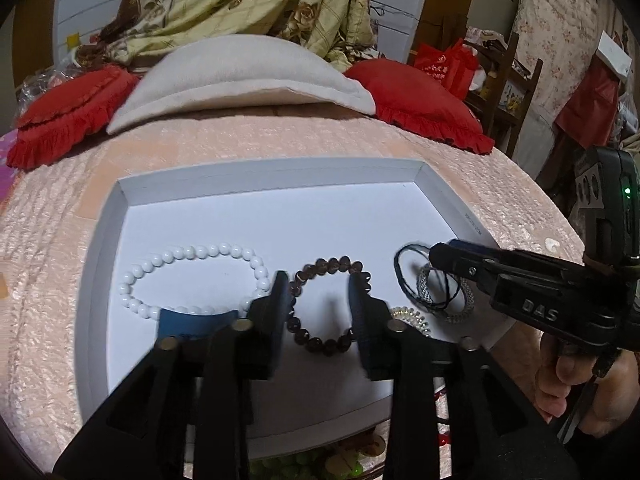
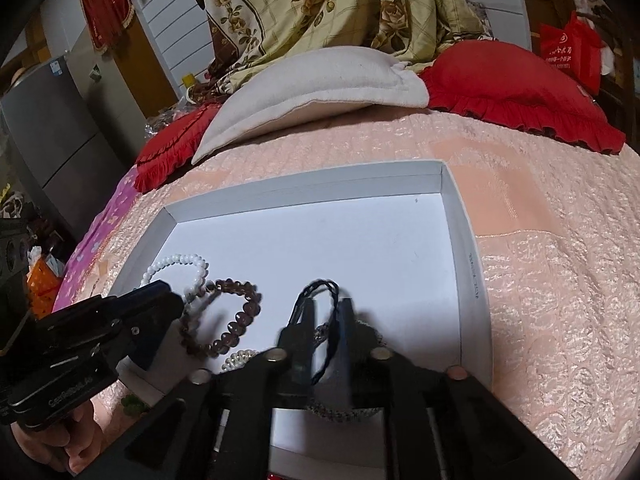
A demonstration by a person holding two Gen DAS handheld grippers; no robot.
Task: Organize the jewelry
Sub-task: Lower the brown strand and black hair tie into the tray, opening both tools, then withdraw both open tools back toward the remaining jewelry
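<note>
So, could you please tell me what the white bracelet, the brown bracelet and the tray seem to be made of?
White bracelet: round opaque beads with a soft gloss, perhaps shell, glass or plastic. Brown bracelet: translucent smoky beads with bright glints, likely glass or quartz. Tray: matte white, thin folded walls, probably cardboard.
</note>
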